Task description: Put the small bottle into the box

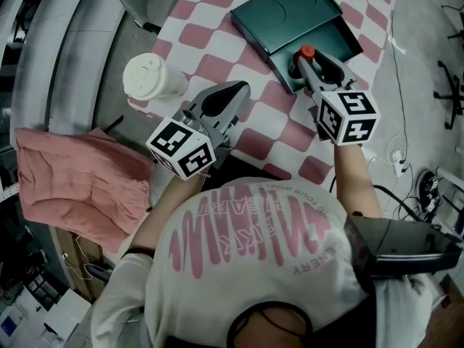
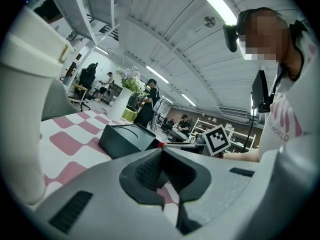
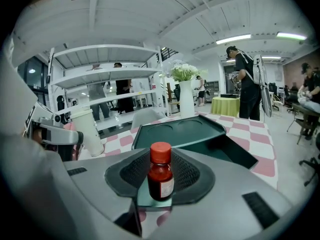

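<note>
A small bottle (image 1: 307, 52) with a red cap and dark red contents stands upright between the jaws of my right gripper (image 1: 305, 61), which is shut on it. The bottle (image 3: 160, 178) is held just at the near edge of the dark green box (image 1: 330, 40), whose lid (image 1: 284, 13) lies open behind it. In the right gripper view the box (image 3: 186, 131) lies straight ahead past the gripper (image 3: 161, 170). My left gripper (image 1: 241, 90) rests lower left on the checkered cloth, shut and empty. From the left gripper (image 2: 161, 154) the box (image 2: 125, 139) shows to the right.
A white lidded cup (image 1: 148, 75) stands on the table's left side, close to the left gripper. A pink cloth (image 1: 80, 183) lies off the table at left. Cables (image 1: 397, 154) trail on the floor at right. A white vase with flowers (image 3: 186, 96) stands at the far end.
</note>
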A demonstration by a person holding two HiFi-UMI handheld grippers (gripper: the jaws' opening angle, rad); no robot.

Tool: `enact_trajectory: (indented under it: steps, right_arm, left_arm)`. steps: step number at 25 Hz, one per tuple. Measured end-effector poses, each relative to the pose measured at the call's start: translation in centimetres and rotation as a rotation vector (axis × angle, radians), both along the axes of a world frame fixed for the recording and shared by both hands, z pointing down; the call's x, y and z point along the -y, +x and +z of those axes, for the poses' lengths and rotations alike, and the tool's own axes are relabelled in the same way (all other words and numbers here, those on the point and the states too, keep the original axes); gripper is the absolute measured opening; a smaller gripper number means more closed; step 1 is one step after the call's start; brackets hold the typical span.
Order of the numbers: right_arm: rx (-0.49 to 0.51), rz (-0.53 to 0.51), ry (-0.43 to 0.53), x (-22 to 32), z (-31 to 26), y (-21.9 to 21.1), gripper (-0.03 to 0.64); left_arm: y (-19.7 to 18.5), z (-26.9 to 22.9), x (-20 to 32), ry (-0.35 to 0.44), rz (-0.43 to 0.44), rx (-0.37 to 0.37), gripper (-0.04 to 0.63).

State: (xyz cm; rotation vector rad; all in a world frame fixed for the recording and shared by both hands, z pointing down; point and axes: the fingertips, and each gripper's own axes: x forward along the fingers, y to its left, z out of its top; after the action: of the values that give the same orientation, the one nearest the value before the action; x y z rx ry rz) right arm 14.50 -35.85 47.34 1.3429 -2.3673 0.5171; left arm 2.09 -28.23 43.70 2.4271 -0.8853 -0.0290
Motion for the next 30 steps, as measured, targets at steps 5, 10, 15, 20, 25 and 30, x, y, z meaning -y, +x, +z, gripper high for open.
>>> enact_trajectory:
  steps: [5, 10, 15, 20, 25, 30]
  right_arm:
    - [-0.001, -0.002, 0.002, 0.1, 0.0, -0.2, 0.130]
    - [-0.008, -0.008, 0.005, 0.1, 0.2, -0.2, 0.130]
    - [-0.013, -0.017, 0.012, -0.3, 0.3, -0.2, 0.132]
    - [-0.017, -0.034, 0.011, -0.3, 0.4, -0.2, 0.132]
    - [-0.005, -0.033, -0.002, -0.3, 0.4, 0.0, 0.135]
    - [0.010, -0.032, -0.002, -0.6, 0.4, 0.0, 0.137]
  left_arm:
    - [-0.3, 0.0, 0.0, -0.002, -0.009, -0.002, 0.008]
    - [-0.6, 0.2, 0.0, -0.006, -0.011, -0.002, 0.008]
    - [-0.7, 0.2, -0.3, -0.009, -0.017, -0.007, 0.008]
    - [-0.9, 0.3, -0.5, -0.010, -0.017, -0.006, 0.008]
    - [-1.2, 0.3, -0.6, -0.016, -0.018, -0.001, 0.008]
    - [-1.2, 0.3, -0.9, -0.014, -0.019, -0.001, 0.008]
